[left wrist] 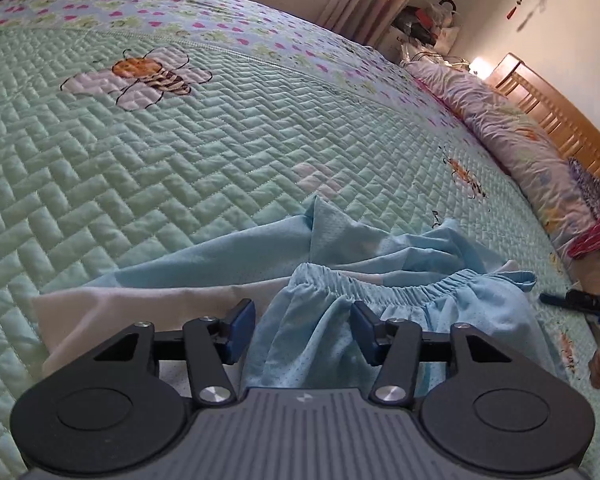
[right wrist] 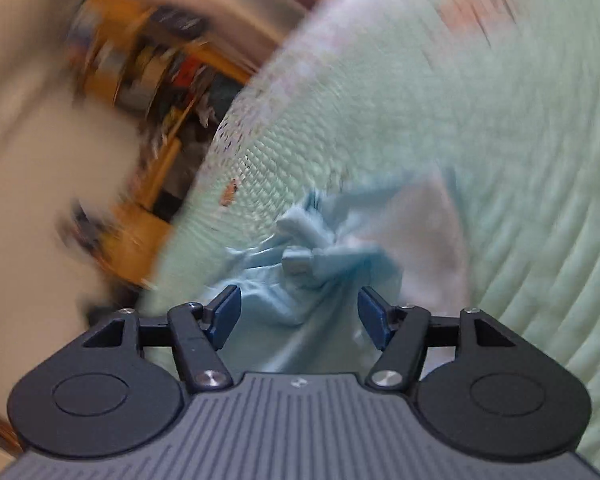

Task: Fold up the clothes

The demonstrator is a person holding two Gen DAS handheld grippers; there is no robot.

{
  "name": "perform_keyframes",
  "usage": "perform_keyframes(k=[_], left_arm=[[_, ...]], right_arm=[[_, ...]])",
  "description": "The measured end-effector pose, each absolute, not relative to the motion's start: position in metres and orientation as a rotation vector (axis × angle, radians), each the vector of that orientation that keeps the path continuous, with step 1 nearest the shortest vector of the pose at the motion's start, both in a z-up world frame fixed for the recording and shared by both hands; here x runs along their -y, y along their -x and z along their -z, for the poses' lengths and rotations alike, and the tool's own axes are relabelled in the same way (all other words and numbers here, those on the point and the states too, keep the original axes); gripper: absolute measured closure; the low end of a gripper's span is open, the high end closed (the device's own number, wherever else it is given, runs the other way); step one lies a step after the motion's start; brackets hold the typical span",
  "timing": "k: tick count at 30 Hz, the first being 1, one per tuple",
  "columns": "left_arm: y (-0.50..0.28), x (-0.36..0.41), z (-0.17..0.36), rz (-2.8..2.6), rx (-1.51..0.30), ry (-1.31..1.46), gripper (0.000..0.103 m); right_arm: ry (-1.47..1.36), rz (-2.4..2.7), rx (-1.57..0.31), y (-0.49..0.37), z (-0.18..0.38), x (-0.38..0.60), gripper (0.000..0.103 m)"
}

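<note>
Light-blue clothes (left wrist: 380, 280) heaped unfolded on the quilted bed (left wrist: 180, 160), elastic waistband uppermost. Left tongs (left wrist: 303, 330) spread wide, empty, just short of the waistband. Right tongs (right wrist: 300, 316) likewise wide, empty, view blurred. Risk: pinching several bunched layers together, dragging the whole heap.

Green quilted bed (left wrist: 180, 168) carries crumpled blue clothes (left wrist: 380, 248), seemingly shorts.

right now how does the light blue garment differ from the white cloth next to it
The light blue garment is bunched and rumpled, with a gathered elastic band; the white cloth lies fairly flat and smooth. The blue one sits between the open jaws of the left gripper; the white one lies off to the side. Both rest on the green quilt.
</note>
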State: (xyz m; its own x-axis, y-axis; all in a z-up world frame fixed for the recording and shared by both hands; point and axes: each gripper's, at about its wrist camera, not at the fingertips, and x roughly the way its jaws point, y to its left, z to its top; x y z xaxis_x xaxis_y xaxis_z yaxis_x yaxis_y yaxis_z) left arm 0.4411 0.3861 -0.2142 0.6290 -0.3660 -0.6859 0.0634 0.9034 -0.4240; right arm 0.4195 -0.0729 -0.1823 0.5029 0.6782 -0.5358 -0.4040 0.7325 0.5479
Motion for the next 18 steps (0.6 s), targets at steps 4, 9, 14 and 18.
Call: perform_keyframes(k=[4, 9, 14, 18], left_arm=[[-0.442, -0.381, 0.216, 0.268, -0.856, 0.371, 0.049], [-0.441, -0.379, 0.217, 0.270, -0.839, 0.372, 0.058], [-0.439, -0.373, 0.215, 0.262, -0.816, 0.317, 0.075], [-0.432, -0.364, 0.216, 0.272, -0.786, 0.234, 0.090]], right_arm=[[0.082, -0.644, -0.671, -0.402, 0.168, 0.046, 0.037], [0.279, -0.669, -0.560, -0.396, 0.184, 0.024, 0.038], [0.311, -0.628, -0.538, -0.412, 0.190, 0.009, 0.067], [0.287, -0.626, -0.556, -0.418, 0.195, 0.001, 0.093]])
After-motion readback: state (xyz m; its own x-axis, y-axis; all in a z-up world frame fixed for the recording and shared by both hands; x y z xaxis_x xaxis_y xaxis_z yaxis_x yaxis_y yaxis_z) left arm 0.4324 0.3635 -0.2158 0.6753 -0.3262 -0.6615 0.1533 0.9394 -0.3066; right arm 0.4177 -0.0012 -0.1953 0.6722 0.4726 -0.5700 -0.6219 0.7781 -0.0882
